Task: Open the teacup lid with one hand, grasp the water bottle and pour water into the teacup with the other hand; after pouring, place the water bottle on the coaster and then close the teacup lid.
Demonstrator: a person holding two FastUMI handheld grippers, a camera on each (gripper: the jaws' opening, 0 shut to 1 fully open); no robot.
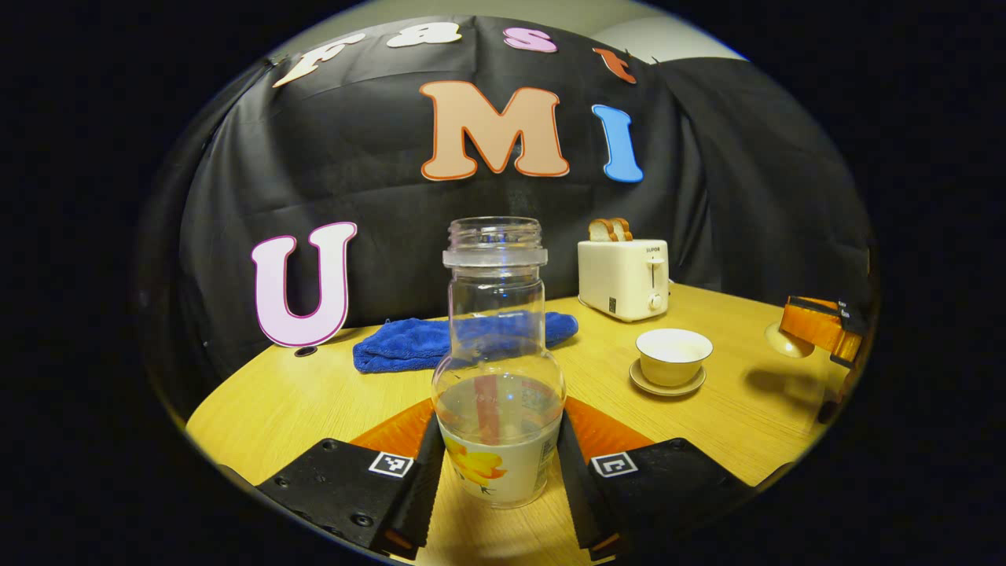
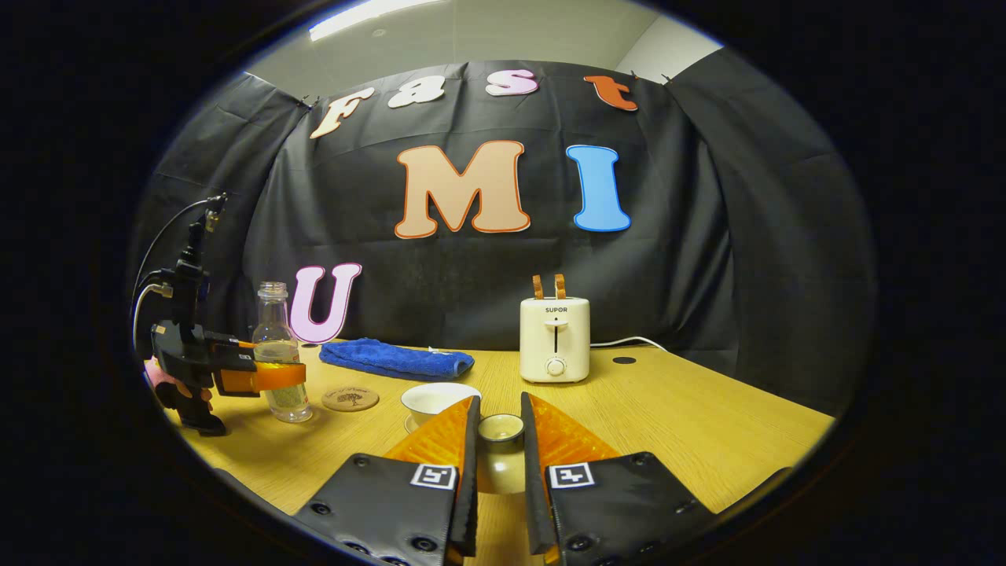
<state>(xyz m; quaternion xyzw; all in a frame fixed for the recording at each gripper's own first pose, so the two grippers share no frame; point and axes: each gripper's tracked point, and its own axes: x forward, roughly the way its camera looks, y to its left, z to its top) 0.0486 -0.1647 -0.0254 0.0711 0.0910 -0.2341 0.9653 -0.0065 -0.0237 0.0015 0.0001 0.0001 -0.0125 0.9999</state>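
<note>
The clear water bottle (image 1: 495, 314), uncapped, partly filled and flower-labelled, stands upright between my left gripper's (image 1: 499, 428) fingers, which press on both its sides. In the right gripper view the same bottle (image 2: 277, 346) sits at the far left beside a round cork coaster (image 2: 350, 398), with the left gripper (image 2: 271, 377) clamped around it. The uncovered cream teacup (image 1: 673, 355) rests on its saucer right of the bottle. My right gripper (image 2: 500, 415) is shut on the knob of the teacup lid (image 2: 501, 431), held just right of the teacup (image 2: 436, 398). That right gripper (image 1: 821, 328) with the lid (image 1: 786, 341) hovers at the far right.
A cream toaster (image 1: 625, 279) with bread slices stands at the back of the wooden table (image 1: 754, 409). A folded blue cloth (image 1: 393, 346) lies behind the bottle. The toaster (image 2: 555, 338) has a cable running right. A hand (image 2: 177, 389) holds the left gripper.
</note>
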